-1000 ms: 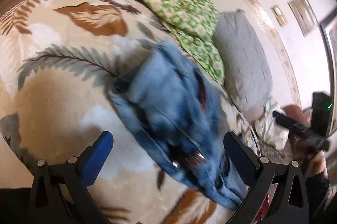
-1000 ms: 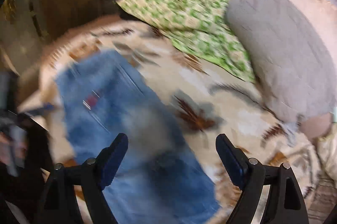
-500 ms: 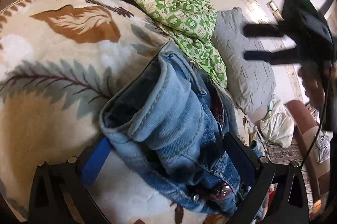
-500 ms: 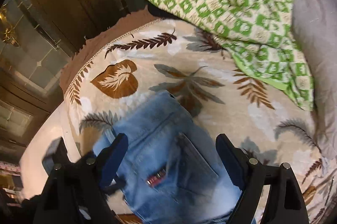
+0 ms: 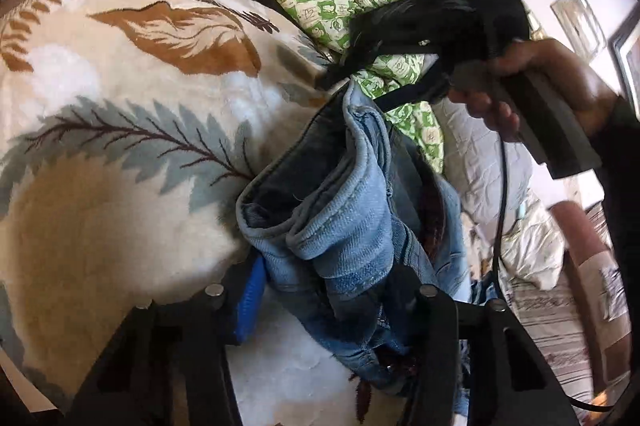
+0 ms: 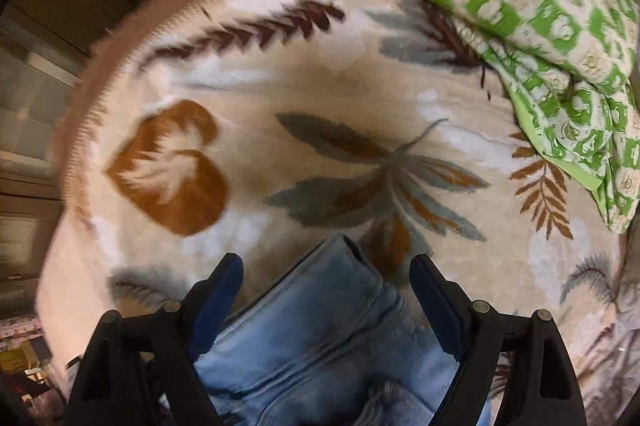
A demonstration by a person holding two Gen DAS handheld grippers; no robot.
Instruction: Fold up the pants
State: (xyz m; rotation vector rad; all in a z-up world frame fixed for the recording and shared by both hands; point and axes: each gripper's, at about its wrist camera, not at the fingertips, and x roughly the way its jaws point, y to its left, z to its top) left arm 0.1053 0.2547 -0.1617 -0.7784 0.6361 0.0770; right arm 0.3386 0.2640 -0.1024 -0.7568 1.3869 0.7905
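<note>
Your left gripper [image 5: 332, 302]: jaws closing on a bunched fold of the blue jeans [image 5: 344, 226], denim packed between the pads and pressed by them. Your right gripper [image 6: 326, 306]: pointed down over the jeans' far end, jaws closing but still wide, denim lying between them, pads not touching it. Your right hand [image 5: 532, 81]: wrapped round the gripper's handle, seen from the left wrist camera. Jeans: heaped on the leaf-patterned blanket [image 6: 280, 97]. Green checked quilt [image 6: 540, 5]: bundled at the blanket's far edge, near the jeans
</note>
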